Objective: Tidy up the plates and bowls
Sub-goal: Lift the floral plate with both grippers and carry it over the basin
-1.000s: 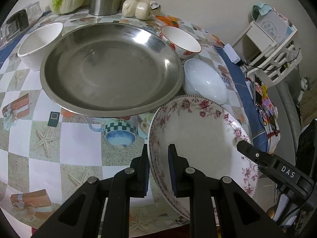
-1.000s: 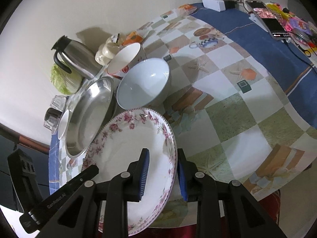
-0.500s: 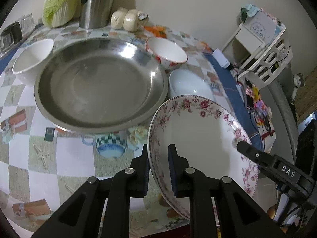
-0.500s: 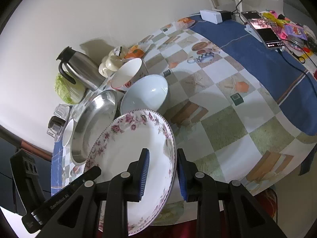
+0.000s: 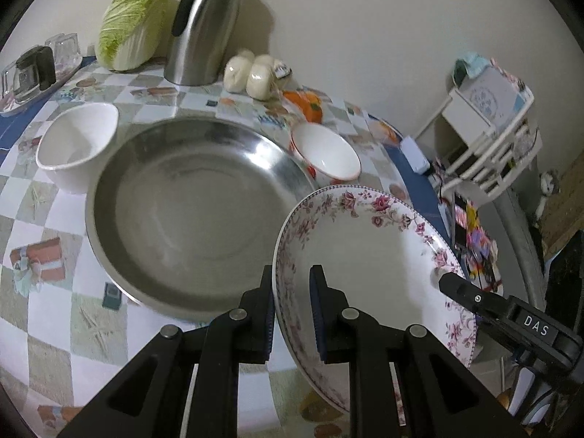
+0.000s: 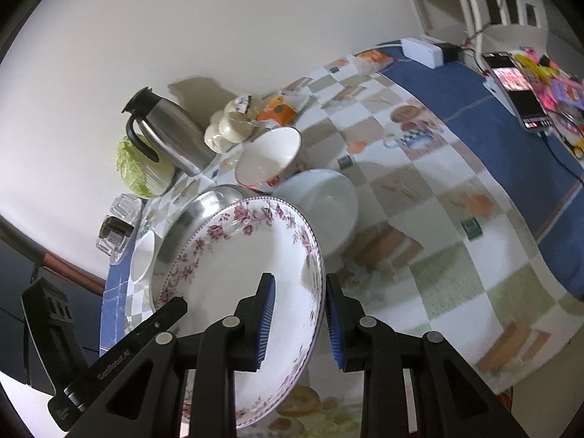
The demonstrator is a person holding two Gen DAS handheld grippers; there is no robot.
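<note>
The round white ceramic plate with a band of pink flowers on its rim (image 5: pixel 368 252) is glossy and shallow. It is held off the table between both grippers. The left gripper (image 5: pixel 291 304) has its black jaws with blue ribbed pads closed on the near left rim of the plate, one pad under and one over. The right gripper (image 6: pixel 299 323) clamps the opposite rim in the same way; in the left wrist view its black finger reaches onto the plate's right edge. The plate is tilted, its hollow face turned up and toward the left gripper, and its far rim points to the wall.

Below and left of the plate lies the wide round basin of shiny stainless steel (image 5: pixel 197 215), smooth, with low sloping walls. The plate's left rim overlaps the basin's right edge in the picture. Just beside the basin's left stands a white ceramic bowl with rounded-square mouth (image 5: pixel 76 142). Behind the plate is a white bowl with red pattern outside (image 5: pixel 326 151), and next to it, in the right wrist view, a pale blue-white round bowl (image 6: pixel 321 200).

The table has a glossy checked plastic cloth with printed pictures (image 5: pixel 47 219). A steel jug with black handle (image 5: pixel 204 25), a green cabbage (image 5: pixel 131 25) and white buns in plastic (image 5: pixel 252 73) stand along the wall. On the right the checked cloth is bare up to the table edge.
</note>
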